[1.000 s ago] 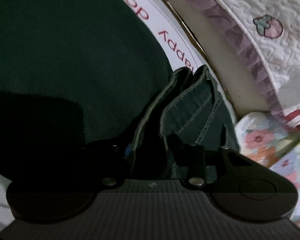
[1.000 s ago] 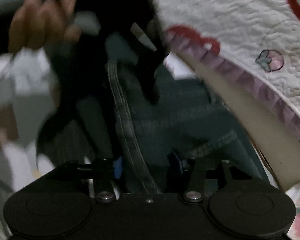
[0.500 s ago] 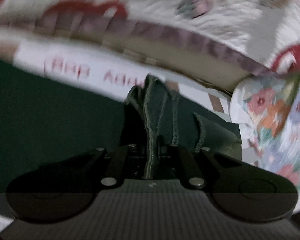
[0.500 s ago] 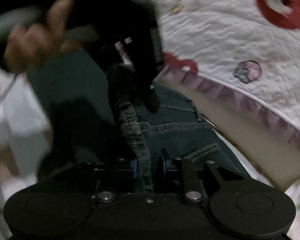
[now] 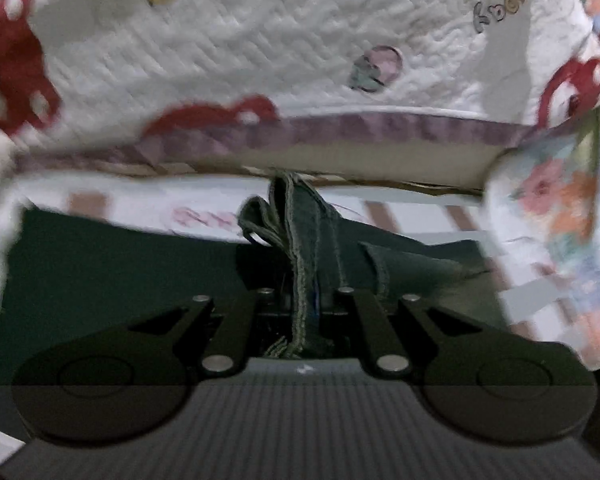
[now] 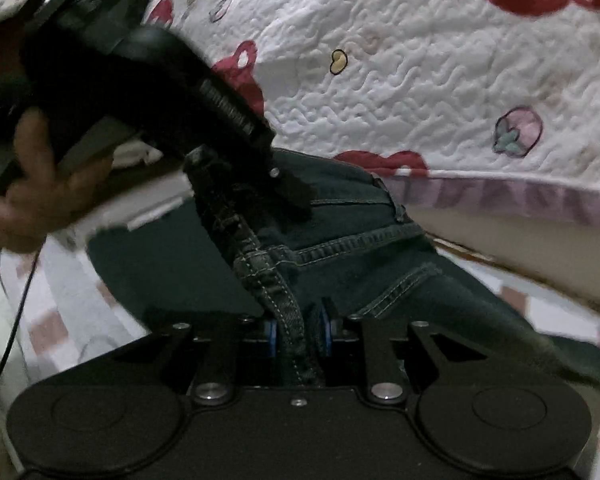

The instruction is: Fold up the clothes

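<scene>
While both grippers clamp them, jeans (image 6: 340,240) hang bunched.

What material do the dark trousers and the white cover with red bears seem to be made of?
Dark trousers: apparently denim, matt dark blue, with pale double topstitching along thick seams. White cover: probably quilted cotton, soft and matt; wavy stitch lines puff its surface, and a purple band edges it.

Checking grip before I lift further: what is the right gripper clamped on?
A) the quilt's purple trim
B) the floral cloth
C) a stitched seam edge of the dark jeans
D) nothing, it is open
C: in the right wrist view the right gripper pinches the stitched edge of the jeans.
</scene>
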`<action>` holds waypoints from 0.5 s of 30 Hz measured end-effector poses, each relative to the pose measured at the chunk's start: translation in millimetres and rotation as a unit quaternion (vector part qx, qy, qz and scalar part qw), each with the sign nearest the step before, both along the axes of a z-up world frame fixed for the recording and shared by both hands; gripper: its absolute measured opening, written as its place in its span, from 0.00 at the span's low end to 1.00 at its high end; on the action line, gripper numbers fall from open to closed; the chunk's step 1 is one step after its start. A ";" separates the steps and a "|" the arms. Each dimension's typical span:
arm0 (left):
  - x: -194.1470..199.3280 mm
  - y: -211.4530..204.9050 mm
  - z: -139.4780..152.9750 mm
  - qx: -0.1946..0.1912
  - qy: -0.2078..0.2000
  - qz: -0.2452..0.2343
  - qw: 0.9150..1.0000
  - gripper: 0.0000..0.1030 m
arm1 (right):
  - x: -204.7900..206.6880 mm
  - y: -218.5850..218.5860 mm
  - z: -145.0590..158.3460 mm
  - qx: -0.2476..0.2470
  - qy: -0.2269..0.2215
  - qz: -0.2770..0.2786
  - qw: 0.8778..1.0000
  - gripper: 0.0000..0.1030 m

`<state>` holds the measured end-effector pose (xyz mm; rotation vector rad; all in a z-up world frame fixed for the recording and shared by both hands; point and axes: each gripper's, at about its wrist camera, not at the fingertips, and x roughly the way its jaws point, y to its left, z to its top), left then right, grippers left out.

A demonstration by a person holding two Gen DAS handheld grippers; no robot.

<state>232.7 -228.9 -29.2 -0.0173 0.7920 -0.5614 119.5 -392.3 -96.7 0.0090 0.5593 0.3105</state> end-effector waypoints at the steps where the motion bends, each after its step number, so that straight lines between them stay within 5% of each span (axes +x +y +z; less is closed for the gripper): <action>1: -1.3 4.4 5.2 0.007 -0.017 0.002 1.000 0.06 | 4.3 3.3 2.3 0.022 -0.003 -0.005 1.000 0.22; 8: 13.8 56.8 45.3 -0.026 -0.059 0.056 0.996 0.06 | 28.4 45.8 19.6 0.042 -0.058 0.028 0.997 0.21; 12: 14.5 77.4 48.7 0.019 -0.089 0.073 0.993 0.05 | 42.2 72.3 18.3 0.039 -0.071 0.056 0.995 0.21; 15: 16.1 98.5 41.7 0.018 -0.078 0.087 0.993 0.05 | 46.2 89.9 10.4 0.024 -0.078 0.077 0.994 0.21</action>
